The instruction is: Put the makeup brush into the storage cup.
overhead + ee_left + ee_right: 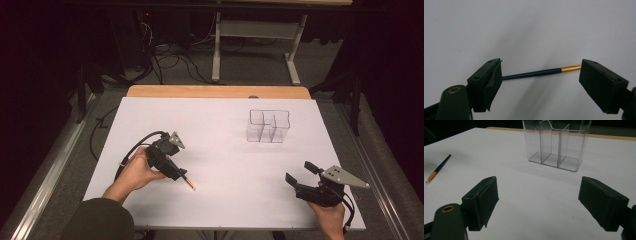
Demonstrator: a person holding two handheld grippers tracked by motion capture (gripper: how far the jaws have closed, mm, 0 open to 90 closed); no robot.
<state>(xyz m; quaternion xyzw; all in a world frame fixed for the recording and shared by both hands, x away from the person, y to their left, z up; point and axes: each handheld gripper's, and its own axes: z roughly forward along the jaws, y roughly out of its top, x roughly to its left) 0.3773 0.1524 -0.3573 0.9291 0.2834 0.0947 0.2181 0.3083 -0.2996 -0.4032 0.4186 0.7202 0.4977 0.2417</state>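
A thin dark pencil-like stick with a gold band and a pale tip lies flat on the white table sheet. My left gripper hangs low over it, open; the stick runs across the gap from one jaw to the other, and neither pad presses on it. In the right gripper view the same stick lies far left. My right gripper stands open and holds nothing at the front right, pointing toward a clear plastic organizer with several compartments.
The clear organizer stands upright at the back right of the sheet, with nothing in it. A wooden table edge runs behind the sheet. Beyond it are cables and a white table frame on the floor.
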